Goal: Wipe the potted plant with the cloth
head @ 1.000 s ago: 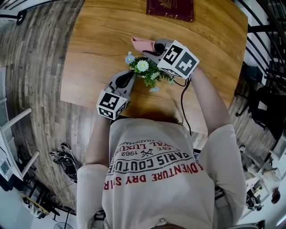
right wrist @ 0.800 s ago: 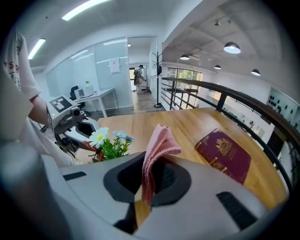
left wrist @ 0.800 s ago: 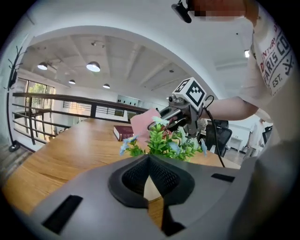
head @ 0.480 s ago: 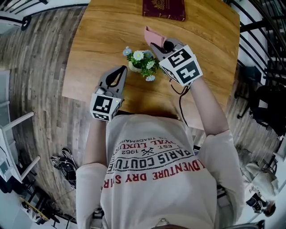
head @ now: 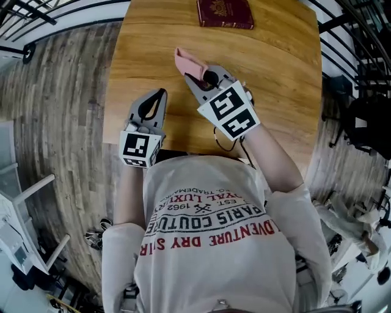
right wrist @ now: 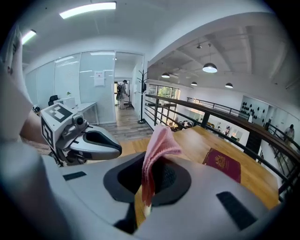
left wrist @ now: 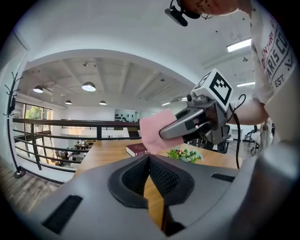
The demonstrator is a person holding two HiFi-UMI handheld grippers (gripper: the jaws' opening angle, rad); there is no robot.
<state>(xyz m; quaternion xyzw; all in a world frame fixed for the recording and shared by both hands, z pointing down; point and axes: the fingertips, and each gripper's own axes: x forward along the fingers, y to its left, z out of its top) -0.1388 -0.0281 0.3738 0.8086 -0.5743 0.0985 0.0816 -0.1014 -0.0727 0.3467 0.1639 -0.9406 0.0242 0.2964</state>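
Head view: left claw [head: 157, 96] closed and empty above the wooden surface [head: 281, 67]; right claw [head: 190, 76] grips the pink cloth [head: 185, 60].
Left gripper view: the potted plant [left wrist: 185, 154] stands on the surface, appearing just below the right claw.
Right gripper view: the cloth is pinched between the jaws.

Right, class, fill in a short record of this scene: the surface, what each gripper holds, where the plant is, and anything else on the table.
surface: wooden table
left gripper: shut, empty
right gripper: shut on pink cloth
potted plant: on the table, seen under the right gripper from the left gripper view; hidden in the head view
other item: dark red book near the far edge
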